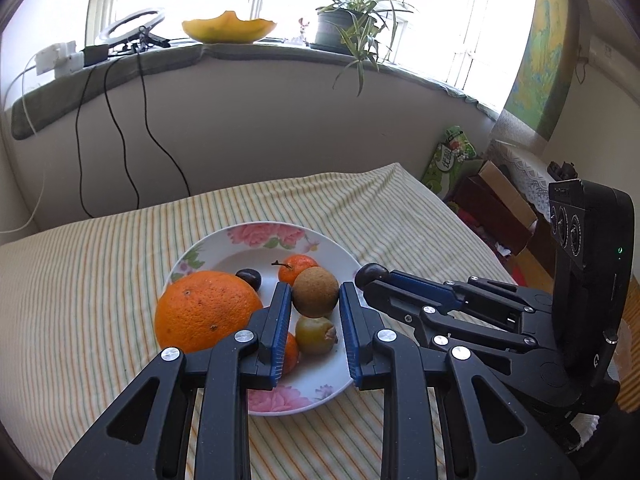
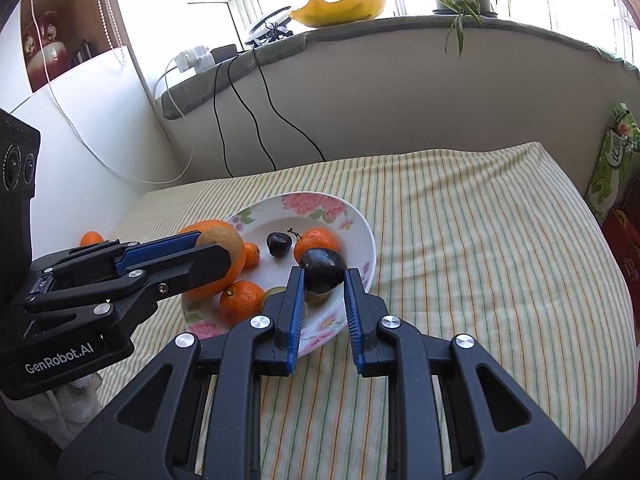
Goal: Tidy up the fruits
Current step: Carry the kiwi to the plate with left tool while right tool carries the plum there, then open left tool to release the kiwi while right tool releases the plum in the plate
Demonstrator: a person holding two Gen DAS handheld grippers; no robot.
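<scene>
Striped cloth [image 2: 460,248]: green, orange and cream stripes, covers the surface under everything

Flowered plate [image 1: 240,246]: white with pink blossoms on the rim, sits on the cloth and holds most of the fruit

My left gripper [image 1: 314,300]: black frame, blue pads, clamped on a brown kiwi [image 1: 315,291] held above the plate; in the right wrist view its body reads "GenRobot.AI"

My right gripper [image 2: 323,276]: same build, pinching a dark plum [image 2: 322,270] at its tips over the plate's near rim

Large orange [image 1: 206,310]: on the plate's left side, the biggest fruit there

Mandarins: one with a stem [image 1: 298,268] at the back of the plate, one [image 2: 240,304] at the front, one [image 2: 91,238] off the plate on the cloth to the left

Greenish-yellow small fruit [image 1: 316,334]: on the plate beneath the kiwi

Dark cherry [image 2: 279,243]: stemmed, near the plate's centre

Green printed bag [image 2: 612,160]: beside the cloth's far right edge, characters not legible
</scene>
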